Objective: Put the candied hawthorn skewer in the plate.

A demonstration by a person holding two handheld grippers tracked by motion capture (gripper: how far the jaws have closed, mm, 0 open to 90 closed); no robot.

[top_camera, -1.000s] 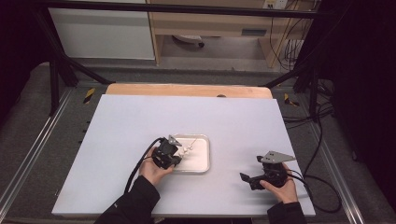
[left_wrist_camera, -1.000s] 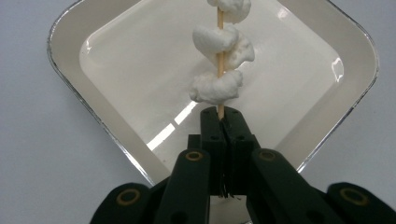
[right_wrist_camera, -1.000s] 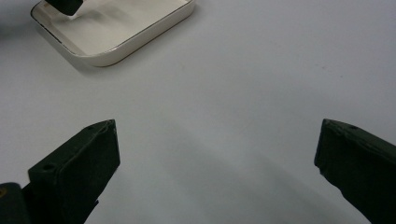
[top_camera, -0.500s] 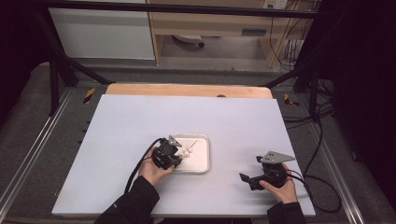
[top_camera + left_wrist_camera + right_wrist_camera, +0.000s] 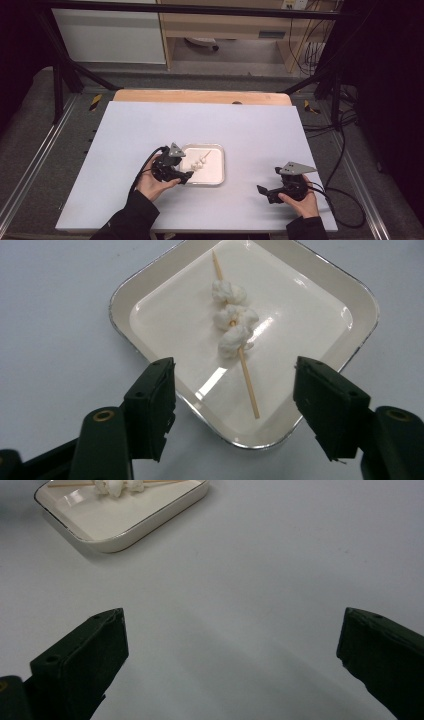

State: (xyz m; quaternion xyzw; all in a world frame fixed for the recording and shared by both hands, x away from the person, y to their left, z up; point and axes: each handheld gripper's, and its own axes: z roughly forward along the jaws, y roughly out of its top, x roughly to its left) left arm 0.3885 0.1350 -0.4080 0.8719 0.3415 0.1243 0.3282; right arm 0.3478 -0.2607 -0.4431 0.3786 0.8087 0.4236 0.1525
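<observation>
Fingers (image 5: 150,405) of the left gripper (image 5: 186,176) have just been opening, empty, below the skewer (image 5: 234,332) released on the tray (image 5: 357,300) at frame centre; right gripper (image 5: 232,655) open, idle; next, withdraw.

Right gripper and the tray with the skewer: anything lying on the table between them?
Nothing. In the right gripper view, bare table runs from the open right gripper to the tray holding the skewer.

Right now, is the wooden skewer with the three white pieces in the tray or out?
In. The wooden skewer with three white pieces lies flat inside the cream square tray, free of the open left tool.
</observation>
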